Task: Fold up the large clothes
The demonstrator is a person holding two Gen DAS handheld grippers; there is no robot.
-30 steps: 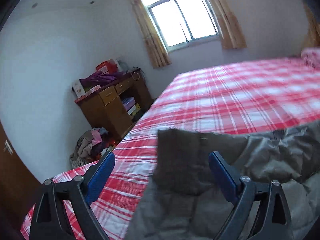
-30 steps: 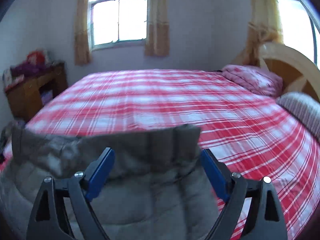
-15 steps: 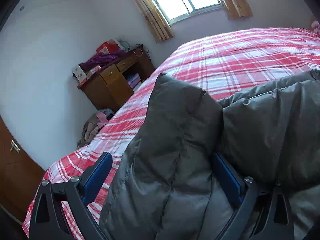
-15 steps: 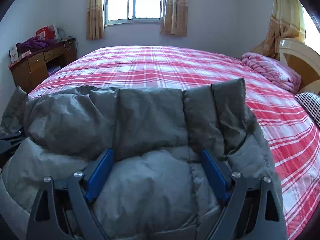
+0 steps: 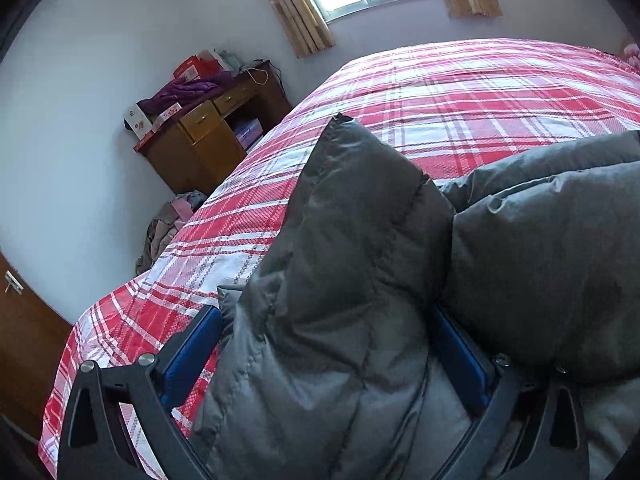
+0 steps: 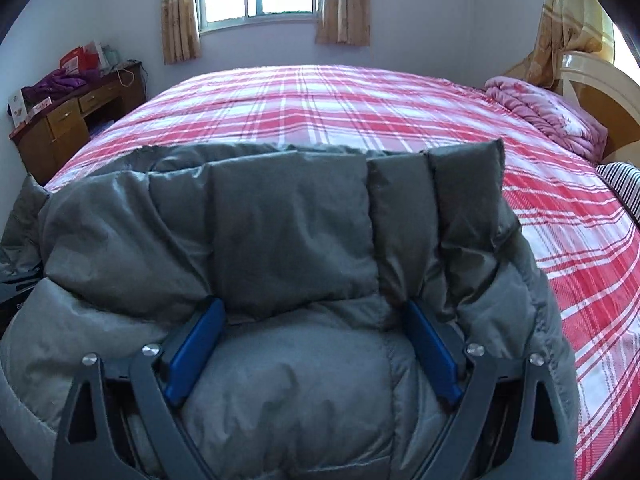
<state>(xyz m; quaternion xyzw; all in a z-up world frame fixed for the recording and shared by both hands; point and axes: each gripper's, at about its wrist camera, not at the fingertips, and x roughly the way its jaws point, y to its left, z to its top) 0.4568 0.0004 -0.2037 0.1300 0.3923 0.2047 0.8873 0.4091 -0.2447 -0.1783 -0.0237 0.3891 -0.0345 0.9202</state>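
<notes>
Both grippers lowered onto gray puffer jacket [image 6: 280,240] since earlier frame. Left gripper [image 5: 328,344] jaws just opened wider, right gripper [image 6: 312,340] wide; padding between, nothing clamped. Risk: puffy fold at 12 o'clock springs open, slides on plaid bed [image 6: 340,96].

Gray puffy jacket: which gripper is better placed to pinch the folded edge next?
Probably right. The right gripper straddles the jacket squarely, padding between both open fingers. The left gripper has jacket only toward one finger, the other over the bedspread.

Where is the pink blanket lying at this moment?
In the right wrist view the pink blanket lies bunched at the far right of the plaid bed, beside the wooden headboard and above a striped pillow.
</notes>
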